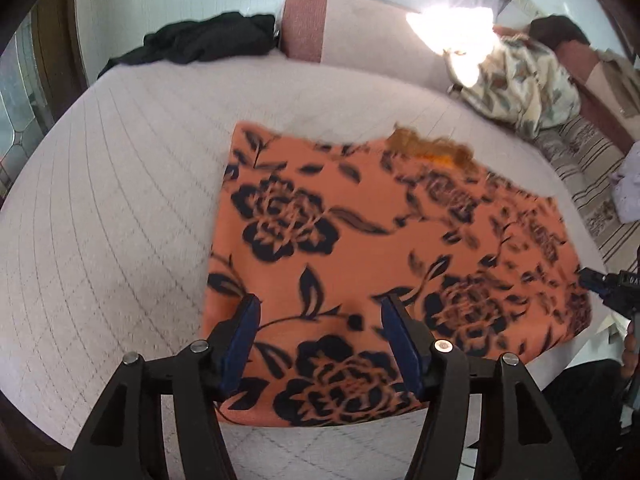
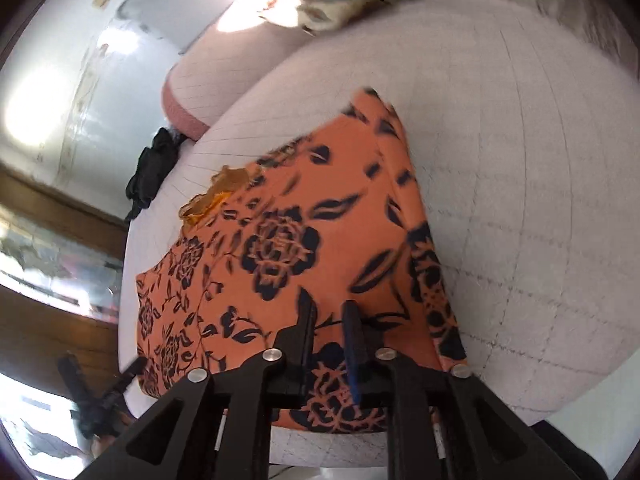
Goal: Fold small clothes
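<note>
orange cloth (image 1: 360, 264) lies flat on the quilted bed (image 1: 100, 208), center of frame, already a rough rectangle, so looks partly folded; prob 1+ folds left, then other clothes. left claw (image 1: 320, 308) spread wide, hovering over near edge, empty. right claw (image 2: 328, 312) narrow gap, over cloth's near edge, not clearly pinching it; contact w/ fabric can't tell. black garment (image 1: 200, 38) upper left, floral pile (image 1: 520, 84) upper right, both unfolded. blur + glare hide far cloth edge; layers underneath not visible.
</note>
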